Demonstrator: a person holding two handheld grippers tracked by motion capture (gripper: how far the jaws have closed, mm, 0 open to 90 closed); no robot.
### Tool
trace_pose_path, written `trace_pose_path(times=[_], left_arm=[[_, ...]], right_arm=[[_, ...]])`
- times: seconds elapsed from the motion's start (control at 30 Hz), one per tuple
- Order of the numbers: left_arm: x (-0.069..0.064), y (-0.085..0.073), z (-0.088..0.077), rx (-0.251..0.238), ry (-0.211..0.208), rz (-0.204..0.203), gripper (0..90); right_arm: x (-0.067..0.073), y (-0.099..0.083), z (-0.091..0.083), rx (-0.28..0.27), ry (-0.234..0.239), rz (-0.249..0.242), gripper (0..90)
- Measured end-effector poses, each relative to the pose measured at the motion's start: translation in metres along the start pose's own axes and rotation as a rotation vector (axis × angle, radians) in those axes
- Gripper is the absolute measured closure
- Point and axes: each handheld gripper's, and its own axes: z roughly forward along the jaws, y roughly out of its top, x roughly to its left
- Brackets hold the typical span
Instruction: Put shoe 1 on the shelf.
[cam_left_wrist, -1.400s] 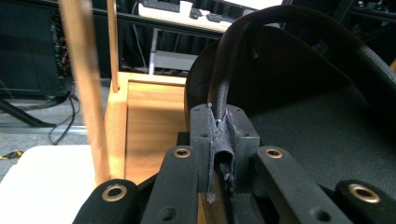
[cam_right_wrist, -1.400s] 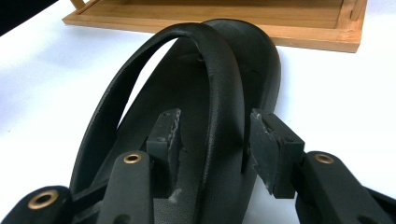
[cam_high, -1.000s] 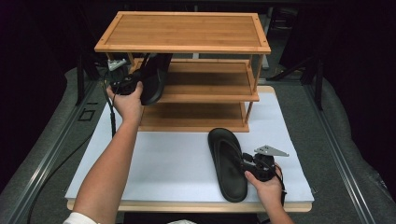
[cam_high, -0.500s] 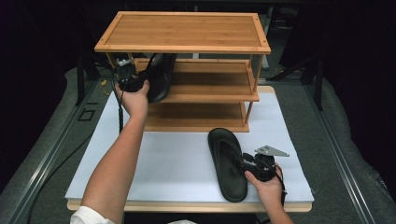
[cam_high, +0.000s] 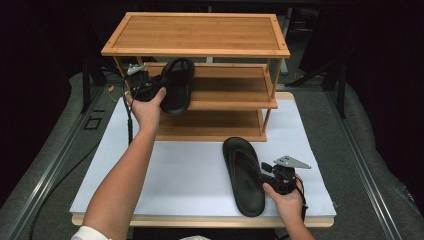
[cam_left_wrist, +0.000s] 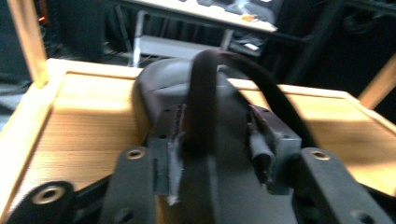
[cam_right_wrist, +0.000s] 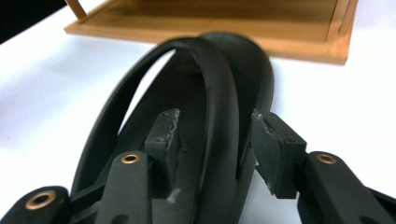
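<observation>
A black flip-flop (cam_high: 177, 87) lies on the middle shelf (cam_high: 230, 92) of a wooden rack, at its left end. My left gripper (cam_high: 156, 91) is at its heel; its jaws have just been opening and now stand open on either side of the strap (cam_left_wrist: 201, 93). A second black flip-flop (cam_high: 245, 175) lies on the white mat (cam_high: 190, 175) at the front right. My right gripper (cam_high: 265, 175) sits at its right side. Its pads (cam_right_wrist: 164, 140) stand apart on both sides of the strap (cam_right_wrist: 217, 93), with gaps showing, so it is open.
The three-shelf bamboo rack (cam_high: 200, 35) stands at the back of the table, with a bare top and bottom shelf (cam_high: 215, 125). A cable trails from the left gripper down the table's left side. Dark floor and rails surround the table.
The left hand carried its flip-flop from the rack's left side rightward and laid it flat on the middle shelf, then its jaws opened. The right hand and its flip-flop stayed put.
</observation>
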Motion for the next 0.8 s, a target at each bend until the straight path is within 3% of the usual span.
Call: trace_pose_path(times=[0.03, 0.1, 0.27, 0.3, 0.37, 0.47, 0.5, 0.57, 0.8], left_arm=[[0.0, 0.0, 0.0, 0.0, 0.0, 0.0, 53.2], [0.0, -0.003, -0.015, -0.008, -0.031, 0.026, 50.6], [0.002, -0.011, -0.034, 0.002, -0.07, 0.051, 48.6], [0.002, -0.016, -0.045, 0.003, -0.082, 0.067, 47.6], [0.004, -0.022, -0.055, -0.004, -0.088, 0.067, 47.0], [0.006, -0.032, -0.068, 0.0, -0.107, 0.077, 45.8], [0.006, -0.036, -0.072, 0.005, -0.111, 0.084, 45.2], [0.006, -0.045, -0.079, -0.002, -0.131, 0.088, 45.0], [0.01, -0.078, -0.09, 0.016, -0.191, 0.079, 47.6]], right_arm=[[0.001, 0.0, -0.001, -0.02, 0.002, -0.004, 51.4], [0.003, 0.002, -0.004, -0.049, -0.005, -0.025, 49.3], [0.008, 0.002, -0.005, -0.065, -0.034, -0.056, 45.6], [0.009, 0.002, -0.005, -0.065, -0.033, -0.058, 46.9], [0.009, 0.002, -0.007, -0.052, -0.03, -0.063, 48.2], [0.009, 0.001, -0.01, -0.032, -0.064, -0.068, 49.0], [0.008, 0.001, -0.011, -0.025, -0.07, -0.058, 53.5], [0.006, 0.0, -0.012, -0.022, -0.046, -0.039, 56.2], [0.011, -0.006, -0.013, 0.008, -0.056, -0.047, 62.0]])
